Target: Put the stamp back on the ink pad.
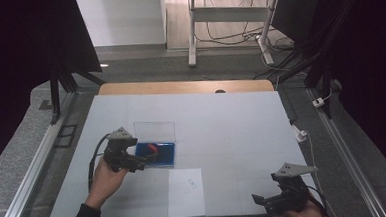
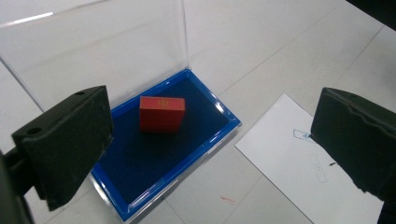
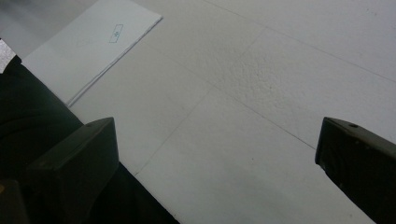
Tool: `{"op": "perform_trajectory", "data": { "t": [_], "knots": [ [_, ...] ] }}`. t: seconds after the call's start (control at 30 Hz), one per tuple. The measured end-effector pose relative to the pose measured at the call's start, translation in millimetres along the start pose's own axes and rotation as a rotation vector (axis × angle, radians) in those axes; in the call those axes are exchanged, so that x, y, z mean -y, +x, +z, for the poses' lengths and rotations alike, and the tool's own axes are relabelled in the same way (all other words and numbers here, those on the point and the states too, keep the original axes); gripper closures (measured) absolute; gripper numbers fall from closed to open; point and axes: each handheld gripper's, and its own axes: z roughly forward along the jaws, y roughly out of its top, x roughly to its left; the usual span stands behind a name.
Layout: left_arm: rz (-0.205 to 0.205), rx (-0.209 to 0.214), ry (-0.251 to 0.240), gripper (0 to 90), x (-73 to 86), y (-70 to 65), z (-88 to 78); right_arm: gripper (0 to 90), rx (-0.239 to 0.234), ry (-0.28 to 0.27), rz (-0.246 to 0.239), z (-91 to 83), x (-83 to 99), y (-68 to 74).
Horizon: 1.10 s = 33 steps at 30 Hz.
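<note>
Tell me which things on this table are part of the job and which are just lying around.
Part of the job:
- red block, lying in the blue tray
- blue tray with its clear lid standing open
- left gripper, jaws open, nothing between them

Lying about:
- white paper sheet near the table's front edge
- right gripper, open over bare table

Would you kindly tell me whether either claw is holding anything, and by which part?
Nothing: both the left claw and right claw are open and empty.

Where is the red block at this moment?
The red block lies inside the open blue case on its dark lining, at the table's left side, just in front of the open left claw.
</note>
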Motion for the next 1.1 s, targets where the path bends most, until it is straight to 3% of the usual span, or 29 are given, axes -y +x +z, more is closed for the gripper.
{"op": "perform_trajectory", "data": {
  "t": [0.23, 0.73, 1.1],
  "knots": [
    [0.023, 0.005, -0.004, 0.0, 8.7, -10.9, -14.8, 0.0, 0.000, 0.001, 0.001, 0.1, -0.1, 0.0],
    [0.000, 0.010, -0.039, 0.0, 41.6, -22.7, -50.6, 0.0, 0.000, 0.002, 0.005, 0.6, -1.1, -0.4],
    [-0.047, -0.043, -0.025, 0.0, 79.8, -27.6, -76.0, 0.0, 0.003, 0.000, 0.010, 0.3, -0.8, -0.1]
  ]
}}
